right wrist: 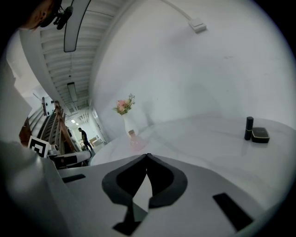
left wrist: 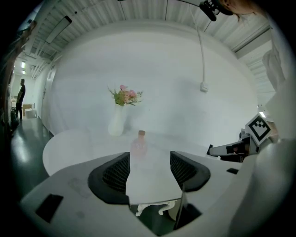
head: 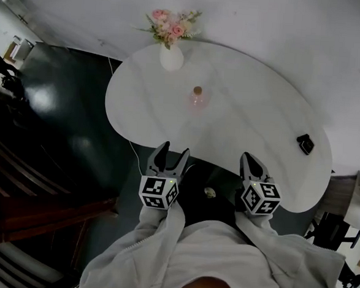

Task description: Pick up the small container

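Note:
A small clear pinkish bottle with a cork-coloured cap (head: 197,98) stands upright near the middle of the white oval table (head: 255,121). The left gripper view has the bottle (left wrist: 138,144) straight ahead, beyond the jaws. In the right gripper view the bottle (right wrist: 134,140) is small and far off. My left gripper (head: 171,159) hovers at the table's near edge, open, with nothing between its fingers. My right gripper (head: 253,165) is also at the near edge, to the right, shut and empty. Both are well short of the bottle.
A white vase with pink flowers (head: 171,47) stands at the table's far edge, behind the bottle. A small black case (head: 305,143) lies near the right edge; beside it in the right gripper view is a dark cylinder (right wrist: 249,127). Dark floor lies to the left.

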`<state>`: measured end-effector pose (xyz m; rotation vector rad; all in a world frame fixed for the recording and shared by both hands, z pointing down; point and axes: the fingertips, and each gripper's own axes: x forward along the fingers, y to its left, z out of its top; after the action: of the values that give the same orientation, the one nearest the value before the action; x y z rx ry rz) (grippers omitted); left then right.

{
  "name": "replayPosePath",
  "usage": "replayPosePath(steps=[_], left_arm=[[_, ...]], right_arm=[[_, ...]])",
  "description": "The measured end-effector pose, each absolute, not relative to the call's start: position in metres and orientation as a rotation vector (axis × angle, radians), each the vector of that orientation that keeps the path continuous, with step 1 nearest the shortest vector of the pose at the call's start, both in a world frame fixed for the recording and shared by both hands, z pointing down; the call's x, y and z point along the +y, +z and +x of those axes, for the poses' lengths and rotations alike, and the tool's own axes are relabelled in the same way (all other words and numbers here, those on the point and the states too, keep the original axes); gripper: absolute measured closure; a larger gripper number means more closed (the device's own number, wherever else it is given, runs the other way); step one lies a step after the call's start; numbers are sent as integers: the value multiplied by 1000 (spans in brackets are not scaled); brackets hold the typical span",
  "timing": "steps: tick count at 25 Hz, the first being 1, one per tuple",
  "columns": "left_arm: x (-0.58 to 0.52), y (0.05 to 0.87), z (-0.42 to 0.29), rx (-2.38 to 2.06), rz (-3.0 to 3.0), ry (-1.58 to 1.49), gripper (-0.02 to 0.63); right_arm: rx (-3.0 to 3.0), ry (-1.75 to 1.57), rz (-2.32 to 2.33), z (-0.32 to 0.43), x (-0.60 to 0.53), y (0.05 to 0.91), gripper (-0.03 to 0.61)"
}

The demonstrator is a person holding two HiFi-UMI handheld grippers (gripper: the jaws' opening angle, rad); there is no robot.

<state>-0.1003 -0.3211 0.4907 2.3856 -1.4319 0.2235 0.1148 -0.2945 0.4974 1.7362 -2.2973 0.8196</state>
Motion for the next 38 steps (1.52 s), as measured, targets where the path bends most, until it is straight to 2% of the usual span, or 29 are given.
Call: replayPosePath(steps=[15, 38], left_arm=[[-434, 497, -93, -1202, 2503, 293, 347], [-525, 525, -14, -882, 2800, 426, 347]], right_arm=[[-2165, 867, 1864, 97, -363, 496, 529], [-1925, 894, 2112, 113, -375, 504, 529]])
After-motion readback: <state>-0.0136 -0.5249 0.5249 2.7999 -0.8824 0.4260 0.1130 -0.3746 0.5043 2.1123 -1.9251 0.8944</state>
